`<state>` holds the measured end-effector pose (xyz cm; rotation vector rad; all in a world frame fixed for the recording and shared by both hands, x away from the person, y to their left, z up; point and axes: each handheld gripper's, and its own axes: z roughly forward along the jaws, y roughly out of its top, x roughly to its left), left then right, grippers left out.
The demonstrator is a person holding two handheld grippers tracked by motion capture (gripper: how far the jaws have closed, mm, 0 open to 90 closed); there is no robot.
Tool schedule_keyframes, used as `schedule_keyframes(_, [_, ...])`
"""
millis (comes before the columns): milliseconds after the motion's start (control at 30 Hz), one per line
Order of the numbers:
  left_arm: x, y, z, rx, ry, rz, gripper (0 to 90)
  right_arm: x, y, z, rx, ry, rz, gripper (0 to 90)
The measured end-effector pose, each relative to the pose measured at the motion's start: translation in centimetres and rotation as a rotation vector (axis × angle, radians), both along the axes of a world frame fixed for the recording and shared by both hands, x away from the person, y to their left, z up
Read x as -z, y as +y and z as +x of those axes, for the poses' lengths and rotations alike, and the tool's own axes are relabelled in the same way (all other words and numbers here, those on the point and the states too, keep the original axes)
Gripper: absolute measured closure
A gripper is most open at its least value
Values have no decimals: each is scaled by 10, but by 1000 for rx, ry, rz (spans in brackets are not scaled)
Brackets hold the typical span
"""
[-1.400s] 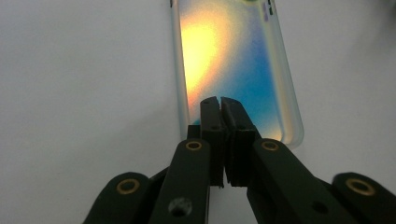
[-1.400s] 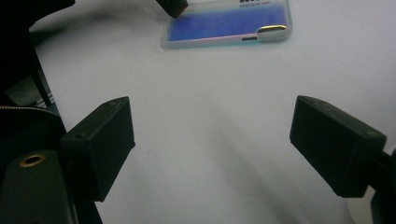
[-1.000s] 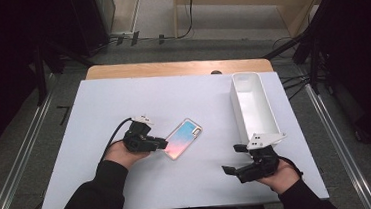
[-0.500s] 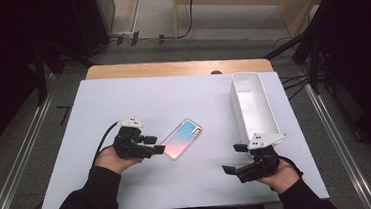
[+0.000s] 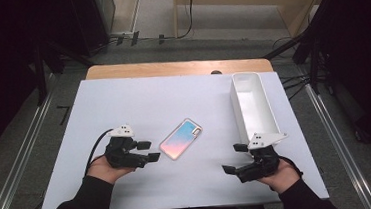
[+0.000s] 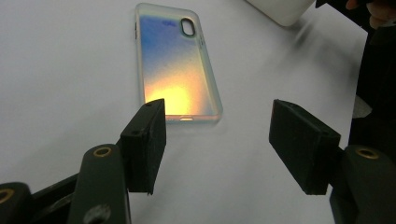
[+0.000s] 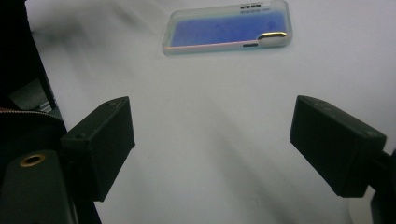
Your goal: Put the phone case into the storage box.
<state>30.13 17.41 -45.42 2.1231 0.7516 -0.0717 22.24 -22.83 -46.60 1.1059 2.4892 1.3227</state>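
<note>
Left tool gapes empty, jaws just widened, just beside phone case; right tool open, empty; white bin near worktop edge.

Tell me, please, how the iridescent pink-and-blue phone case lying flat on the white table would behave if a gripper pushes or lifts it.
The iridescent phone case looks thin and hollow, so probably light. Its glossy, reflective back lying flat on the smooth white table suggests it would slide, not roll or tip. The translucent rim looks like soft plastic, so it may flex if pinched.
</note>
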Motion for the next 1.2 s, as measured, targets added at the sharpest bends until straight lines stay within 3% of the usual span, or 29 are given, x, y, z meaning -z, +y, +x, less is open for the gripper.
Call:
schedule_keyframes(67, [0,3,-2,-1,-9,-4,329,0,0,0,1,-2,1,126])
schedule_keyframes(433, [-1,23,-16,-21,-36,-23,324,0,0,0,2,-3,0,126])
schedule_keyframes(767, [1,43,-25,-36,-41,0,298,0,0,0,3,-4,0,126])
schedule_keyframes(933, [3,47,-27,-42,-36,17,298,0,0,0,3,-4,0,126])
schedule_keyframes(1200, [2,47,-26,-42,-42,7,298,0,0,0,3,-4,-1,126])
